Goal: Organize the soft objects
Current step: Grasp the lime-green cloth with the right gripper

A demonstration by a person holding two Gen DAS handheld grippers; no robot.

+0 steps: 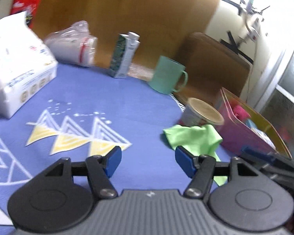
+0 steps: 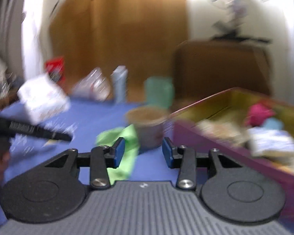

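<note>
Lying crumpled on the blue bench (image 1: 100, 101), a green cloth (image 1: 194, 137) was seen beside a pink box (image 1: 245, 135), near the left gripper (image 1: 148, 161), spread empty. Judged light, limp; best pinched at a raised fold. Package print was unreadable. Through right-wrist blur, the right gripper (image 2: 143, 152) was spread empty above the cloth.

The whole frame is blurred. At lower centre the right gripper (image 2: 143, 152) is seen with its blue pads spread apart and nothing between them. Just behind its left pad a green cloth (image 2: 125, 148) is laid on the blue table cover (image 2: 92, 117), touching a tan-lidded tub (image 2: 149, 127). At the right, a pink box (image 2: 225, 146) is filled with soft items.
</note>
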